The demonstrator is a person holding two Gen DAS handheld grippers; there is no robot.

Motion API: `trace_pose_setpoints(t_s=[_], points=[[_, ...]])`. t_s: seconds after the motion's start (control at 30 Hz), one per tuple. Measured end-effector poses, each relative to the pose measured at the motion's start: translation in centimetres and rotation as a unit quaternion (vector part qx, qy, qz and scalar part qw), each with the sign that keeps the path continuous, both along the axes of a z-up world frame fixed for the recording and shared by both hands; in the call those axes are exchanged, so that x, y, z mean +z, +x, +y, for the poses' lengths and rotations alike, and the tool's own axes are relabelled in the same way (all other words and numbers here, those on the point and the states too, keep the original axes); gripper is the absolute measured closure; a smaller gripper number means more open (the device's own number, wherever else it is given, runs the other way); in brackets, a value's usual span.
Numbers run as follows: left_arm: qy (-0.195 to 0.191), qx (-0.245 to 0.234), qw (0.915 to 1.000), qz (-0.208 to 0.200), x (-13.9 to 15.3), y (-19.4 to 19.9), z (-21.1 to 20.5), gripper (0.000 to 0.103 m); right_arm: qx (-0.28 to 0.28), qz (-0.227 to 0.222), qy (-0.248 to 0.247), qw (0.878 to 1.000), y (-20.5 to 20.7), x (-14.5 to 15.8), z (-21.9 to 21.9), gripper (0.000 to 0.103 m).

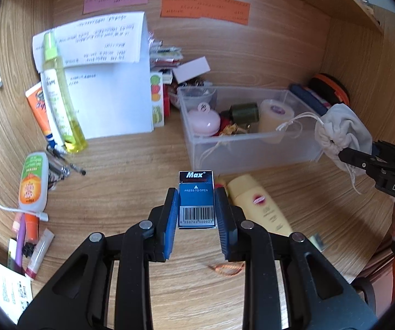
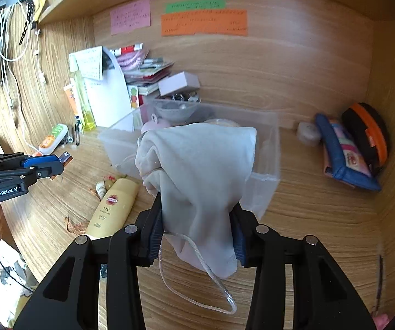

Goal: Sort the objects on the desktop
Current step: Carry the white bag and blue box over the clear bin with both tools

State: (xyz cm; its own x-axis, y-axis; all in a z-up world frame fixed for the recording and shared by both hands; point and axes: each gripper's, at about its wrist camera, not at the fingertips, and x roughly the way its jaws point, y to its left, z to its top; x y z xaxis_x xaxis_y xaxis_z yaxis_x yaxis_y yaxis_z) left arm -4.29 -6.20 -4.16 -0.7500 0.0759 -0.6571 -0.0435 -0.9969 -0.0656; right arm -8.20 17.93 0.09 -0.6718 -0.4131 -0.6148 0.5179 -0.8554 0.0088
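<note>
Wood-grain desk (image 1: 131,159) in a nook, coloured notes on the back wall, clutter everywhere. The left gripper (image 1: 196,203) is clamped on a small blue Max box (image 1: 196,200), held flat-on between the blue pads, above the desk just in front of the clear plastic bin (image 1: 252,148). The right gripper (image 2: 197,220) is closed on a grey drawstring pouch (image 2: 197,170), hanging bunched up, its cord (image 2: 197,275) looping down below the fingers; the pouch sits over the bin's near right corner. The box looks light and stiff, cardboard, so squeezing the side faces suits it, but too much pressure could crush it. The pouch is soft and floppy, probably light; gripping the gathered neck seems safest, and the loose cord could snag on the bin rim. A yellow UV bottle (image 2: 112,209) lies on the desk between both grippers.
</note>
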Motion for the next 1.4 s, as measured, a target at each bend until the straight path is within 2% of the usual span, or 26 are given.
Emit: trace_pose_setpoints(t_s=[0.3, 0.8, 1.07, 1.4], points=[[-0.005, -0.010, 0.9995, 0.029, 2.8, -1.7, 1.5, 0.077, 0.006, 0.029, -0.006, 1.000, -0.6, 2.5, 0.2, 0.064], [0.011, -0.020, 0.9985, 0.050, 5.5, -6.1, 2.2, 0.077, 0.029, 0.052, -0.008, 0.998, -4.6, 5.3, -1.9, 0.064], [0.006, -0.026, 0.9986, 0.045, 4.7, -8.6, 2.6, 0.077, 0.044, 0.044, -0.002, 0.998, -6.6, 4.8, -3.9, 0.064], [0.015, -0.045, 0.9988, 0.015, 2.0, -11.1, 2.8, 0.077, 0.053, 0.004, 0.006, 0.999, -9.4, 2.0, -5.4, 0.064]])
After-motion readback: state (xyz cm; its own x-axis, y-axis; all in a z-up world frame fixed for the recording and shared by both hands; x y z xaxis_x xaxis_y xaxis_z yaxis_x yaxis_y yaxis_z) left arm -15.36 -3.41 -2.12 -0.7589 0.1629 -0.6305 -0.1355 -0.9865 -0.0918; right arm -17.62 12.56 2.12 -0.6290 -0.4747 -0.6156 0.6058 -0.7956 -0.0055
